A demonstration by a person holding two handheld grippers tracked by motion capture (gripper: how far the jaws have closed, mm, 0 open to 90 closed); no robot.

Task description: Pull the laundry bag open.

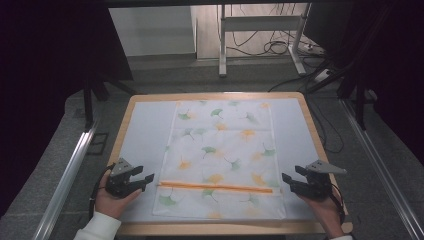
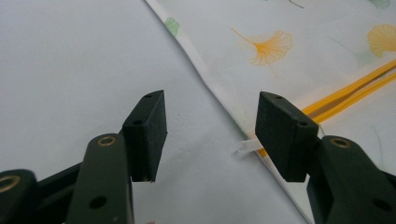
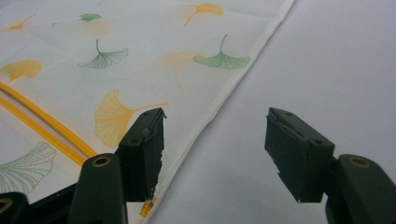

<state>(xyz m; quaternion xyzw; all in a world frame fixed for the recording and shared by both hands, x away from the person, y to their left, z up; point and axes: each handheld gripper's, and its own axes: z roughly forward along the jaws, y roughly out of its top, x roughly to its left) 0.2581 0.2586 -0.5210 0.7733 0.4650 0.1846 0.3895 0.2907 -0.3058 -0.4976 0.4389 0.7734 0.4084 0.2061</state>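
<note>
— Judging the step: a fresh hold on the two near corners of the ginkgo-print cloth [image 1: 222, 155], spread flat on the white mat [image 1: 145, 140] over the worktop [image 1: 212, 229], with its orange band [image 1: 216, 187] running left to right close to the near edge.

— Agreed; left gripper [image 1: 146, 179] parked just off the cloth's left edge, fingers [image 2: 148, 133] spread apart with nothing between them; right gripper [image 1: 286, 177] just off the right edge, fingers [image 3: 299, 156] likewise wide and empty.

— Best done level with the band at both sides; sliding one finger under the hem and the other on top, then closing; pinching from above alone would likely bunch the thin weave.

— Worth noting on the left: a small white tube end [image 2: 246, 147] poking out at the hem beside the band; keeping clear of it, or taking it in squarely, not half-caught.

— Closing both together, lifting evenly, keeping the band straight; a lopsided pull would probably skew the fold.
</note>
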